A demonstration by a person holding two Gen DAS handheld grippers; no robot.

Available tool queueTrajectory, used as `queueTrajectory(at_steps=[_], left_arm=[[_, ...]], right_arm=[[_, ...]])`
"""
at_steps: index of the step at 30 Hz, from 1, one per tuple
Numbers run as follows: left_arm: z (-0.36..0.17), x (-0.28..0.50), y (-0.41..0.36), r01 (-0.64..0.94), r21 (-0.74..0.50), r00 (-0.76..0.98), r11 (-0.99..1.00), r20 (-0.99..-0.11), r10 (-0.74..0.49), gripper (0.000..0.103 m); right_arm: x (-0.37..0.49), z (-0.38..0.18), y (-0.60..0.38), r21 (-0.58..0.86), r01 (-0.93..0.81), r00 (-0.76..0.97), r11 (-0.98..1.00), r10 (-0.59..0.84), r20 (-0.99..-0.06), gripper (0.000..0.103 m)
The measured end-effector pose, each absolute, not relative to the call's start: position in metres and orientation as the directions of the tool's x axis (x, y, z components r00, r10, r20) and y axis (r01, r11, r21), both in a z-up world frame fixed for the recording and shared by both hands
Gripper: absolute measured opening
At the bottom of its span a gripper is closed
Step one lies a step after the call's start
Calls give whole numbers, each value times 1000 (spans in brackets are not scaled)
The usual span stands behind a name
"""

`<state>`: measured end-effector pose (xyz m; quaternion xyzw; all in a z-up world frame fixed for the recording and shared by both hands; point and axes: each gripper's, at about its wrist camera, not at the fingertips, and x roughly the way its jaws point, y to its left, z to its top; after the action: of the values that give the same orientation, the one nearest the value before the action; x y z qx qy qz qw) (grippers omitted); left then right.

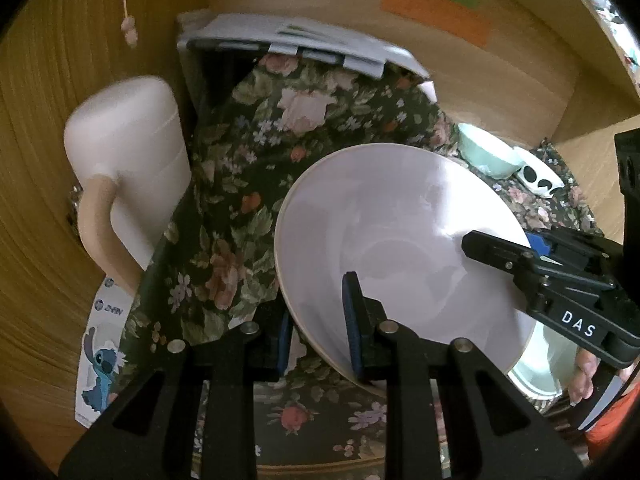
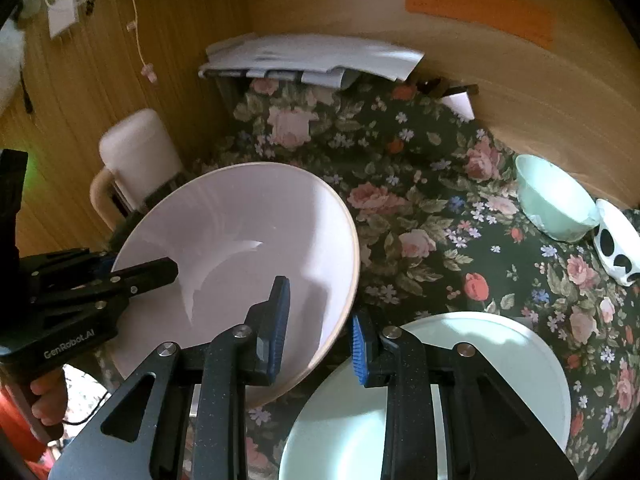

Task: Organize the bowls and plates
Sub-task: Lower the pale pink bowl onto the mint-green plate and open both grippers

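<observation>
Left wrist view: the left claw has one pad outside and one inside the near rim of the white bowl, apparently pinching it, and the bowl sits tilted above the floral cloth on the worktop. The right claw reaches in from the right across the far-right rim, one finger inside the bowl; whether it pinches cannot be told here. A mint plate peeks out below the bowl at near right, and a mint bowl and a panda bowl stand side by side at far right. A white jug stands at left. Right wrist view: the right claw straddles the bowl's right rim with both pads close to the wall, so it looks closed on it, though contact is not clear. The left claw holds the opposite edge. The plate lies flat at near right, and the mint bowl and panda bowl stand apart at far right. Judging by this, sorting is mid-way: the white bowl is in hand but not placed, and the two small bowls are unstacked.
</observation>
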<state>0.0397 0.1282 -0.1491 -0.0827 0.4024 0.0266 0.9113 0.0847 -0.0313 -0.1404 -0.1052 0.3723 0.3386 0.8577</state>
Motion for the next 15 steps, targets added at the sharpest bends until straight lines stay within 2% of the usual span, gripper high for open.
queueTrajectory(at_steps=[8,15], left_arm=[[-169,49,137,-114,-151,639,982,-768,-44,23],[-172,49,138,-100,-152,647,983,-761,-52,24]], right_arm=[[94,-162,-19,45,-657,462,753,449,-765,25],[94,-162,-17,22,-672,457,740,437,-775,28]])
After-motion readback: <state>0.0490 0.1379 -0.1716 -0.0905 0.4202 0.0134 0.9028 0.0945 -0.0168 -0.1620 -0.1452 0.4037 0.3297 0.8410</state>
